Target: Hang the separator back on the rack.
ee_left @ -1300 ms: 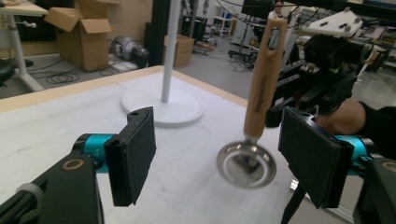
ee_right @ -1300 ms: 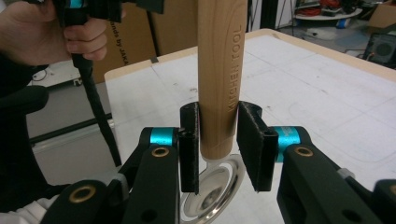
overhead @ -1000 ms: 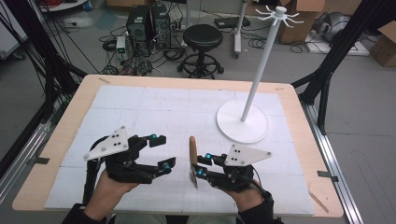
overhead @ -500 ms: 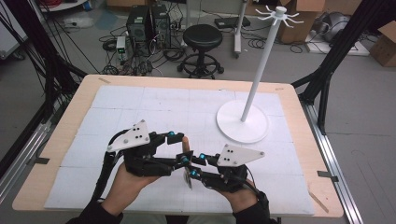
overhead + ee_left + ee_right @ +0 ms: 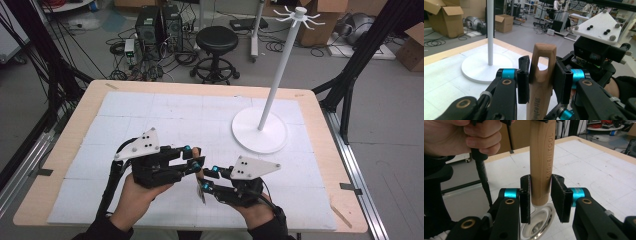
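two hand-held grippers meet low and near the middle of the bench (image 5: 70, 145), which has a white mat on top. between them stands a kitchen tool with a wooden handle (image 5: 541, 75) and a shiny metal end (image 5: 537, 223). the handle points up and the metal end points down. the left hand-held gripper (image 5: 541, 75) has its two black jaws pressed on the top part of the handle, just under the long hole in the wood. the right hand-held gripper (image 5: 541, 197) sits lower, at the bottom of the handle where the metal part begins. its left jaw touches the wood, and a small gap shows by its right jaw, so i cannot tell if it is squeezing the handle. the words "kitchen tool" run along the wood. in the high view the tool (image 5: 201, 177) is held up just above the mat, between the left hand (image 5: 131, 192) and the right hand (image 5: 255, 210). a white stand (image 5: 260, 129) with a tall pole and a round base sits on the mat, well apart to the right and farther back. a black stool (image 5: 216, 40) stands on the floor past the bench.
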A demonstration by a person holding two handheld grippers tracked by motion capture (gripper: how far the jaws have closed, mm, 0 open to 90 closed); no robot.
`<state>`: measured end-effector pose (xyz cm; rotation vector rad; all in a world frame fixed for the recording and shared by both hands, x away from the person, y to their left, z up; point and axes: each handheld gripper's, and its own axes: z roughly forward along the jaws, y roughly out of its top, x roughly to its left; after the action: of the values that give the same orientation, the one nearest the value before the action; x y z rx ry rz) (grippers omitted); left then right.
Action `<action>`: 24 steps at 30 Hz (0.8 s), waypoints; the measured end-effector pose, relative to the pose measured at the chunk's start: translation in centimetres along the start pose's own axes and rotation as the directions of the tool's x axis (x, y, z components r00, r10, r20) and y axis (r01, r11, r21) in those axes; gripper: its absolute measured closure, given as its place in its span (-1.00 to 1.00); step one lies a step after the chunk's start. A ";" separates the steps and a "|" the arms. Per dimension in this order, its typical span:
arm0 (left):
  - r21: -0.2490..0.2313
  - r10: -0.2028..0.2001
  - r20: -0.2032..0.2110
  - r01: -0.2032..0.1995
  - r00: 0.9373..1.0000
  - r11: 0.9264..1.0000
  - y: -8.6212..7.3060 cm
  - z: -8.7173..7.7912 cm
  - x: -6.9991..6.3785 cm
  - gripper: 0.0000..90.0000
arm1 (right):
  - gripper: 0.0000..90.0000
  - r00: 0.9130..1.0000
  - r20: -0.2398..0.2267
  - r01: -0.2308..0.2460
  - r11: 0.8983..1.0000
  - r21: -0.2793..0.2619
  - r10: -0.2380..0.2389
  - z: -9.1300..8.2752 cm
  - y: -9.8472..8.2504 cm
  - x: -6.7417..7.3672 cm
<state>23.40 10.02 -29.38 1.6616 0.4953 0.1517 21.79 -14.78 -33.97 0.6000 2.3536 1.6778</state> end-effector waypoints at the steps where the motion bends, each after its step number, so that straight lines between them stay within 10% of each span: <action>1: -0.004 0.003 0.005 -0.002 1.000 1.000 0.0 -0.1 0.0 0.53 | 0.55 1.000 -0.003 -0.004 1.000 -0.002 0.004 0.0 0.0 0.1; 4: -0.017 -0.001 0.039 0.001 0.999 1.000 0.1 -0.4 0.1 0.54 | 0.51 1.000 -0.018 -0.016 1.000 -0.024 0.016 -0.1 0.0 0.2; 7: -0.016 0.008 0.074 -0.007 0.997 1.000 0.2 -0.9 0.2 0.54 | 0.04 0.998 -0.063 0.011 0.999 -0.044 -0.014 -0.2 -0.2 0.0; 11: -0.032 0.027 0.175 -0.022 0.984 0.999 0.3 -1.6 0.4 0.54 | -0.17 0.981 -0.192 -0.012 0.995 -0.100 -0.007 -0.5 -1.0 -0.5; 18: -0.063 0.062 0.367 -0.041 0.928 0.997 0.3 -2.1 0.2 0.54 | -0.07 0.909 -0.415 -0.039 0.986 -0.162 -0.032 0.1 -1.1 -0.8; 24: -0.077 0.088 0.458 -0.059 0.884 0.995 0.3 -2.2 -0.6 0.54 | 0.17 0.858 -0.508 -0.014 0.986 -0.167 -0.074 1.0 -1.0 0.0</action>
<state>22.06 11.73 -28.64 1.5894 0.0632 -0.1730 21.99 -14.19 -35.24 0.0791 2.4885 2.2128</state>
